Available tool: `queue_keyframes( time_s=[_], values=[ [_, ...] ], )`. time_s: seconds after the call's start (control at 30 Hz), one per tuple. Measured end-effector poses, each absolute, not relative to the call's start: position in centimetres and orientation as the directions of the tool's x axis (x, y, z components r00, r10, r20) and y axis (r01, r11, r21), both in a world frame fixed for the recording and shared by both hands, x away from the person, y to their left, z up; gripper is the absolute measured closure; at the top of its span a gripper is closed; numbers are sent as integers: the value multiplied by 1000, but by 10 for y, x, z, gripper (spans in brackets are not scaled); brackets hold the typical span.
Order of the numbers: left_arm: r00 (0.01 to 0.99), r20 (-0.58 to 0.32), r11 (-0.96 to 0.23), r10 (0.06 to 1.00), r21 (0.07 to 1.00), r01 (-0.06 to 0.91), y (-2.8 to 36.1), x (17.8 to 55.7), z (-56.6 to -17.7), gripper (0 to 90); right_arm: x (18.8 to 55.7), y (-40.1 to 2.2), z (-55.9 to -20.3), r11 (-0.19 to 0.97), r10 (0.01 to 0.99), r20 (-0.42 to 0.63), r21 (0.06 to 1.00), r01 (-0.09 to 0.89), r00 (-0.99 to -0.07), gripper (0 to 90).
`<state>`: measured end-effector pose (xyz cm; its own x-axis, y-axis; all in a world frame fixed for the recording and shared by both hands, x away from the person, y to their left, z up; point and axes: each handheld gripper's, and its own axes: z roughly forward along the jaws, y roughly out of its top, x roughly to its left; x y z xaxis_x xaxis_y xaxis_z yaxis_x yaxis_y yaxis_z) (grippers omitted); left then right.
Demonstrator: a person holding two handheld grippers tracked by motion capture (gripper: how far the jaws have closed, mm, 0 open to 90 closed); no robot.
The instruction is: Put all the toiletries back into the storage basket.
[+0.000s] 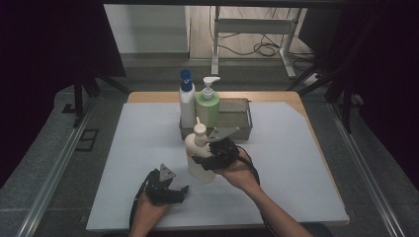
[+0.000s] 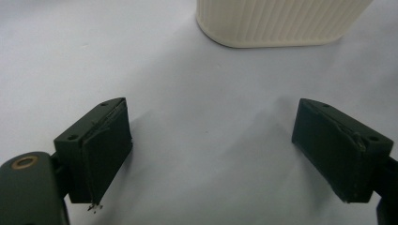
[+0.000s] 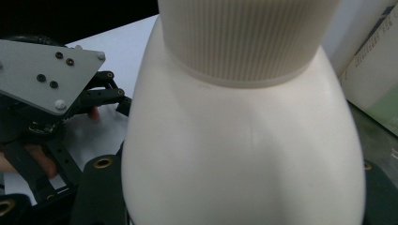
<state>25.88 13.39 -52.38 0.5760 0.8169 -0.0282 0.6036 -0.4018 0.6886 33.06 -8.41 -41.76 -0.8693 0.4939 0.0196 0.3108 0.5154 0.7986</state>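
A cream ribbed bottle (image 1: 200,173) with a round cap stands near the middle of the white mat (image 1: 296,163). My right gripper (image 1: 205,160) reaches it from the right, and its black jaws lie against both sides of the body. In the right gripper view the cream bottle (image 3: 239,140) bulges up between the two jaw bodies and hides the pads. My left gripper (image 1: 176,181) rests low on the mat in front of the bottle, open. Its pads (image 2: 108,150) stand wide apart over bare mat, and the bottle's base (image 2: 277,23) lies just ahead of them.
A metal tray (image 1: 237,126) behind the cream bottle holds a white bottle with a blue cap (image 1: 187,98) and a green pump bottle (image 1: 207,106). The mat covers a wooden table. Dark curtains flank both sides, and a desk frame with cables stands on the floor beyond.
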Motion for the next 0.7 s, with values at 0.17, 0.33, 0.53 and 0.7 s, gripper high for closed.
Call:
queue_keyframes(
  time_s=[0.17, 0.33, 0.53, 0.7],
  values=[
    [575, -29, -402, 817, 688, 605, 134, 259, -524, 119, 333, -88, -415, 519, 489, 30, 794, 318, -872, 386],
    [575, -29, -401, 817, 688, 604, 134, 259, -524, 119, 335, -94, -410, 522, 491, 33, 789, 324, -870, 387],
    [576, -29, -401, 817, 689, 604, 134, 259, -524, 119, 338, -103, -404, 509, 498, 41, 795, 331, -866, 388],
    [576, -29, -401, 817, 689, 604, 134, 259, -524, 119, 341, -109, -395, 501, 504, 35, 802, 325, -863, 388]
  ],
)
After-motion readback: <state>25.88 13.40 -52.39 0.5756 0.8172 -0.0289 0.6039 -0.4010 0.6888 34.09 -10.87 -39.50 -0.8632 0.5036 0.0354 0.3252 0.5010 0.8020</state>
